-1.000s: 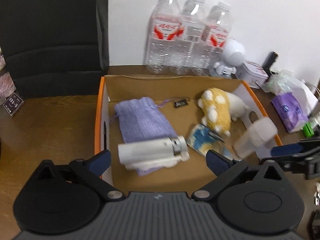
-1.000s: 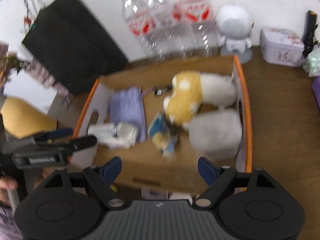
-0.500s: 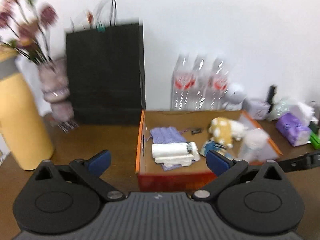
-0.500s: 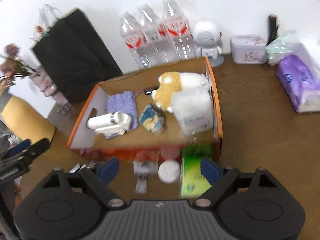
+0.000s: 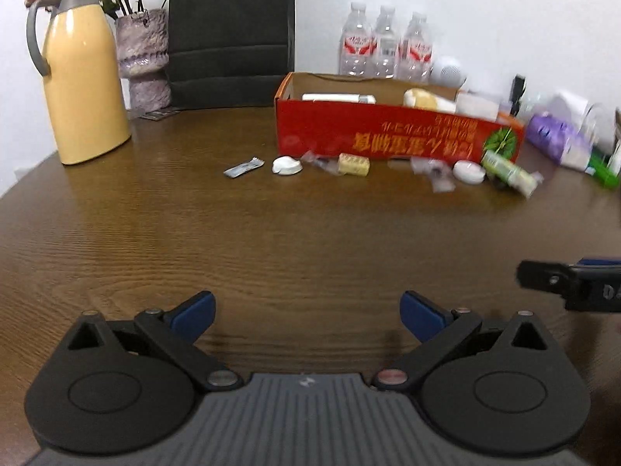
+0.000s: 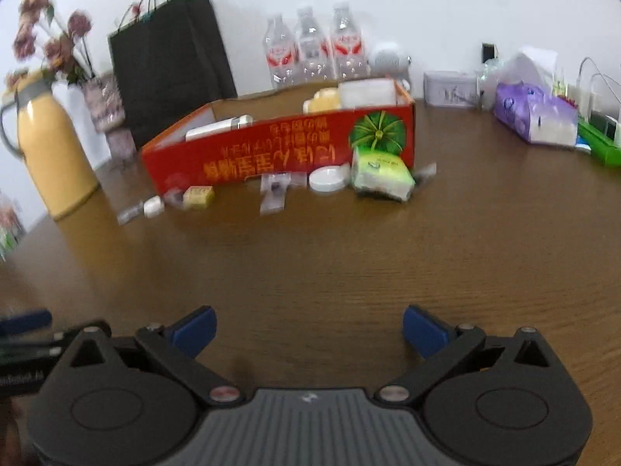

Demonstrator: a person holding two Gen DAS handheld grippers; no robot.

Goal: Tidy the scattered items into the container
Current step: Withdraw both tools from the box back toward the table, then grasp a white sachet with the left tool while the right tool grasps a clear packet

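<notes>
The red cardboard box [image 5: 388, 136] [image 6: 279, 151] stands far ahead on the brown table, with a white tube, a yellow plush toy and a white container inside. Along its front wall lie a grey sachet [image 5: 243, 167], a yellow block [image 5: 353, 163], a clear packet [image 6: 274, 190], a white round lid [image 6: 329, 178] and a green tissue pack [image 6: 382, 173]. My left gripper [image 5: 306, 306] is open and empty, low over bare table. My right gripper [image 6: 309, 322] is also empty, and its jaws are opening wide. Both are well short of the items.
A yellow thermos jug [image 5: 81, 77], a vase of dried flowers [image 5: 143, 62] and a black paper bag [image 5: 233, 27] stand at the back left. Three water bottles [image 5: 384, 46] line the wall behind the box. A purple tissue pack [image 6: 531, 112] and clutter fill the right.
Both grippers have pulled back from above the box and dropped low over the table. The white container that hung over the box's right end now rests inside it.
</notes>
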